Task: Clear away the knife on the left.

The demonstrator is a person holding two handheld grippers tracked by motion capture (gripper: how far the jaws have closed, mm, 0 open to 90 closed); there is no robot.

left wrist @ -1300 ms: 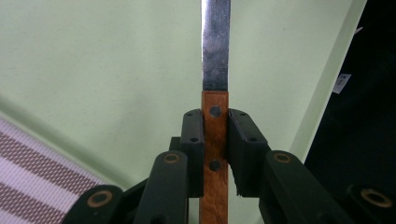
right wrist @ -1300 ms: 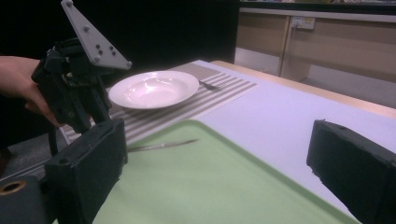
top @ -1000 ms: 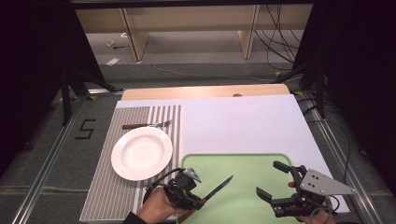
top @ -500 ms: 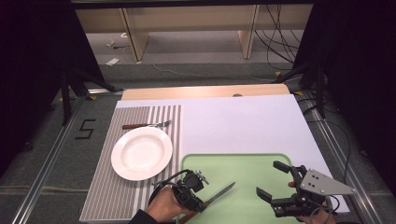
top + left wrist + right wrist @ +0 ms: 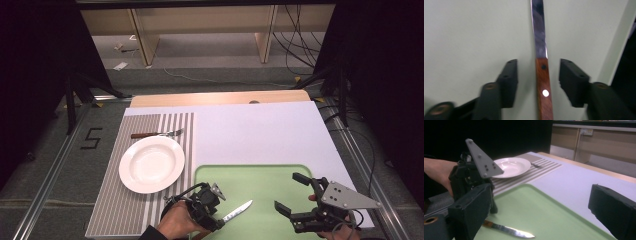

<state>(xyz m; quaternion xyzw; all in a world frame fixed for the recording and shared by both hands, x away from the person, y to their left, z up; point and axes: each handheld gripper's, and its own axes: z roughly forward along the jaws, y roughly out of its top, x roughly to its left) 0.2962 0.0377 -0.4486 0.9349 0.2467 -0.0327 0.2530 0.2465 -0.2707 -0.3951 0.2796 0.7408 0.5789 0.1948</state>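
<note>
In the left gripper view the two black jaws stand spread, one on each side of a knife (image 5: 543, 82) whose wooden handle with rivets runs up the middle of the frame between them; a gap shows on both sides, so neither pad touches it, and the steel blade runs on to the top edge. The knife lies on a green tray (image 5: 474, 32). In the high view the left gripper (image 5: 212, 212) sits at the bottom centre, held by a hand (image 5: 176, 222), with the blade pointing toward the upper right over the tray (image 5: 260, 175). The right gripper (image 5: 291, 194) at the lower right has its jaws spread wide with nothing between them, over the tray's right part; its grey three-cornered plate faces up. In the right gripper view its own jaws frame the knife (image 5: 509, 230) at the bottom. Left of the tray a white plate (image 5: 151, 163) rests on a striped mat (image 5: 107, 215), a fork (image 5: 156, 134) just above it. A "5" (image 5: 91, 138) is marked on the floor at the left of the frame.
</note>
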